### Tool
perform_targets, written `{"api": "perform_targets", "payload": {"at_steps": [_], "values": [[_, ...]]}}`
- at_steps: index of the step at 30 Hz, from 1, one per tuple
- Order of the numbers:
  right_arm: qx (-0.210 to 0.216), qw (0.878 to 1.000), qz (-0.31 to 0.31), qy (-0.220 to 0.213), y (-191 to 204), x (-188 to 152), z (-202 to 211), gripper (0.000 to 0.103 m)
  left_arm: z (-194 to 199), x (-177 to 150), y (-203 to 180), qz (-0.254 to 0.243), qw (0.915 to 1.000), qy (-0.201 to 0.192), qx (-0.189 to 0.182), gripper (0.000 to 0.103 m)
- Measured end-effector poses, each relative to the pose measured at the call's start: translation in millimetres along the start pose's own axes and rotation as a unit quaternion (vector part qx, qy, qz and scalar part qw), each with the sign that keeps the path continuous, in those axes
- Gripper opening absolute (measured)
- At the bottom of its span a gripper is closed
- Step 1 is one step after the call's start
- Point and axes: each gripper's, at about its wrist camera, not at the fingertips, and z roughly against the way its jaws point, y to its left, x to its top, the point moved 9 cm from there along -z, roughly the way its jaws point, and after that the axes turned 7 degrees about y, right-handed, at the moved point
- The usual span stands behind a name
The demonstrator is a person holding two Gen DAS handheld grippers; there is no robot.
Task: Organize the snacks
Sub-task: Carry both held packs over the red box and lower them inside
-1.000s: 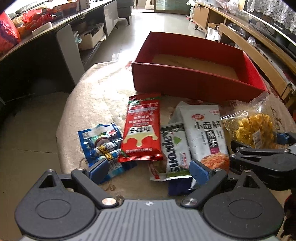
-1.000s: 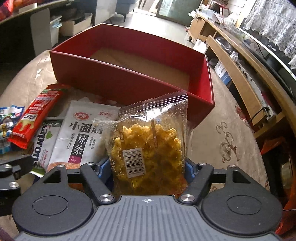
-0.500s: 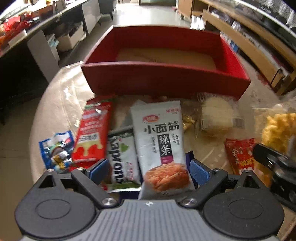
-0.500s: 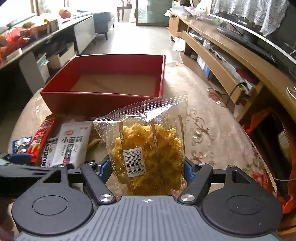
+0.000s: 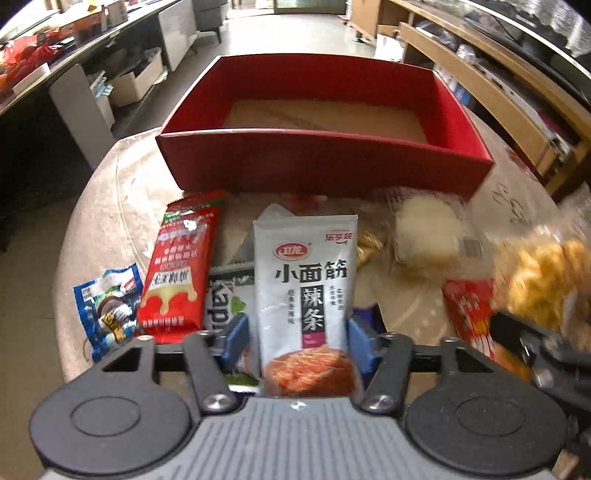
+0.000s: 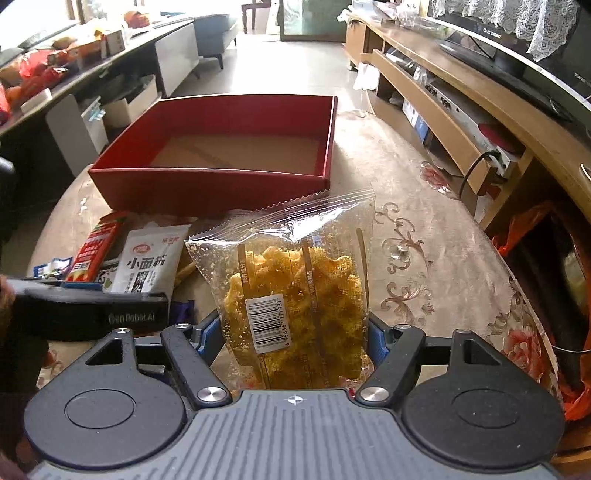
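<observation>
Box (image 5: 325,173) at table's (image 5: 110,206) far side. Snack packets in row before it: small packet (image 5: 107,306) leftmost, stick packet (image 5: 181,266) right of it, noodle-snack pouch (image 5: 306,288) centre, bun packet (image 5: 424,236) further right.

bright living room, daylight pouring in from the far end

pale glossy tiled floor (image 6: 258,74) runs back to a glass door (image 6: 310,18). long wooden tv cabinet (image 6: 461,96) along the right with a tv (image 6: 517,48) under a lace cover (image 6: 535,22). dark counter (image 6: 74,70) on the left piled with stuff, grey sofa (image 6: 214,33) further back.
</observation>
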Motion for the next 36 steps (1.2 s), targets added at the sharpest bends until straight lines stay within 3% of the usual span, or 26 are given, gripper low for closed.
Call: {"api": "perform_targets", "payload": {"at_steps": [4,6,8,12,15,17,20,28,32,36], "values": [[0.005,1.0,-0.001,-0.004,2,0,3,0.078,4,-11,3,0.002,0.9999,0.011,-0.007,0.051],[0.006,1.0,-0.001,-0.003,2,-1,4,0.078,0,-11,5,0.013,0.9997,0.02,-0.008,0.06],[0.007,1.0,-0.001,-0.002,2,-2,5,0.078,-4,-10,3,0.011,0.9997,0.021,-0.006,0.082],[0.01,1.0,-0.004,0.003,0,-4,4,0.079,-12,-14,-2,-0.03,0.9986,0.015,0.041,0.085],[0.012,1.0,0.0,0.007,2,-6,3,0.079,-8,-16,-1,-0.034,0.9986,0.011,0.038,0.072],[0.015,1.0,0.0,0.007,5,-8,5,0.078,-2,-17,2,-0.032,0.9989,0.013,0.032,0.05],[0.03,0.999,-0.008,0.01,9,-12,7,0.078,6,-21,8,-0.019,0.9994,0.03,0.003,0.044],[0.031,0.999,-0.012,0.005,15,-21,18,0.078,29,-29,14,-0.021,0.9996,0.013,0.011,0.041],[0.028,0.999,-0.023,-0.006,14,-22,29,0.078,44,-35,19,-0.01,0.9999,0.007,-0.003,0.041],[0.027,0.999,-0.039,-0.025,16,-17,40,0.078,62,-24,18,-0.016,0.9995,-0.026,-0.01,0.04]]}}
